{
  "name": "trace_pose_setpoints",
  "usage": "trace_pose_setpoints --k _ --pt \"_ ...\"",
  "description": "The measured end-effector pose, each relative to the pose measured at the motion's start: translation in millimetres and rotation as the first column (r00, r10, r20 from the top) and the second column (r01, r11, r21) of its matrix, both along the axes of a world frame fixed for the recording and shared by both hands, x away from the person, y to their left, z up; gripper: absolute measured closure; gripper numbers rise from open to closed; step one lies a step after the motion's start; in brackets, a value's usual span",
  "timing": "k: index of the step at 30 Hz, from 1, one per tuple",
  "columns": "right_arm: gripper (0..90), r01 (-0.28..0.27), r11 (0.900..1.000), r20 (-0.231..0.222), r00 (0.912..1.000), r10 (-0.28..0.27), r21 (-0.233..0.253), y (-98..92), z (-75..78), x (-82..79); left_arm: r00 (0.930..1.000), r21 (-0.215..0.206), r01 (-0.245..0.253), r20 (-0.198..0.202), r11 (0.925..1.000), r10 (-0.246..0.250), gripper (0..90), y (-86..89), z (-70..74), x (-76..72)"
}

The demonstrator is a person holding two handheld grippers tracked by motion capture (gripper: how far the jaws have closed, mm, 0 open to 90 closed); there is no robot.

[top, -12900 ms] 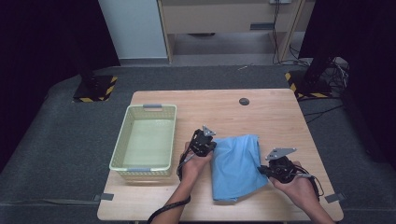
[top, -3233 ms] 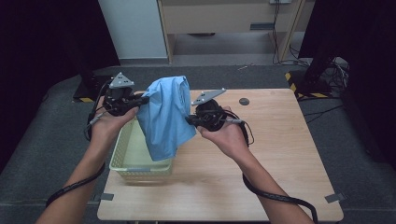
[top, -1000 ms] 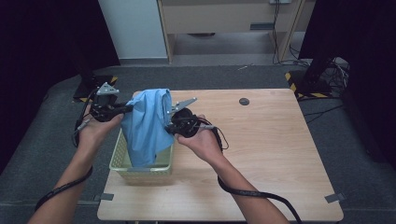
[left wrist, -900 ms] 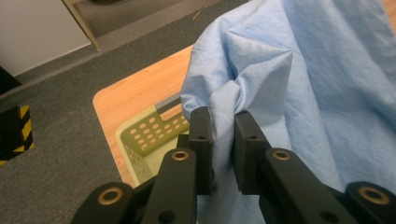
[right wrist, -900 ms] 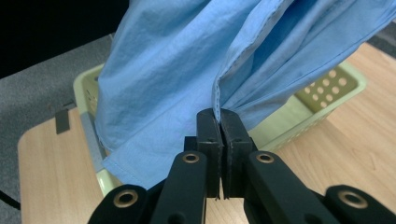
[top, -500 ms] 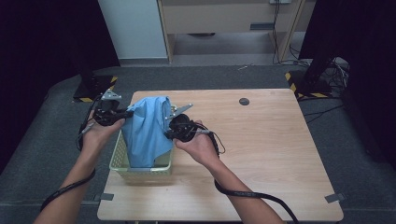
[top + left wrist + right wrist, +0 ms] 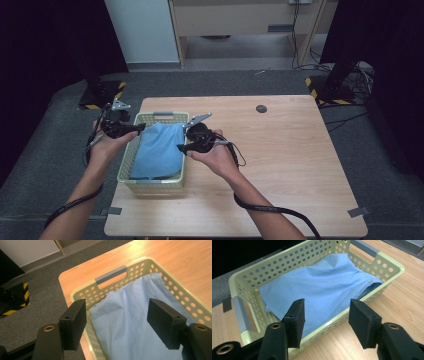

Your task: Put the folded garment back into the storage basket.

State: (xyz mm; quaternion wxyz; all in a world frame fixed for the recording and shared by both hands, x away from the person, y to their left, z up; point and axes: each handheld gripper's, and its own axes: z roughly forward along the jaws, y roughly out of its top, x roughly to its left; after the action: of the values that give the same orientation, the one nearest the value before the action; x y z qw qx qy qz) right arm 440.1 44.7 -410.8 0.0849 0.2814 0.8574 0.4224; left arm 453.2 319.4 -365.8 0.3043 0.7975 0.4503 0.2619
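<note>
Both my grippers stand released, holding nothing: the left gripper [image 7: 131,128] and right gripper [image 7: 186,143] flank the basket [image 7: 155,182]. The blue cloth [image 7: 159,150] lies inside it, its long axis along the basket's length, between my fingers [image 7: 74,323]. I judge both hands about equally near.

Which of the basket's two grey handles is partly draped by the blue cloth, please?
Neither is fully covered, but the far handle has the blue cloth bunched up just beneath it, while the near handle stands clear of the cloth on the basket.
</note>
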Motion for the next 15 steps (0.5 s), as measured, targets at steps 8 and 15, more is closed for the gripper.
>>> trace_pose_setpoints --k 8,15 --pt "45.1 -0.011 1.0 0.01 0.9999 0.011 -0.004 -1.5 2.4 -2.3 0.9997 0.005 0.026 0.002 0.9996 -0.026 27.1 -14.7 3.3 -0.7" --pt "41.3 -0.011 1.0 0.006 0.9999 0.011 -0.009 -7.6 2.4 -3.6 0.9997 0.006 0.019 -0.016 0.9998 -0.018 18.5 -24.5 -2.0 0.2"
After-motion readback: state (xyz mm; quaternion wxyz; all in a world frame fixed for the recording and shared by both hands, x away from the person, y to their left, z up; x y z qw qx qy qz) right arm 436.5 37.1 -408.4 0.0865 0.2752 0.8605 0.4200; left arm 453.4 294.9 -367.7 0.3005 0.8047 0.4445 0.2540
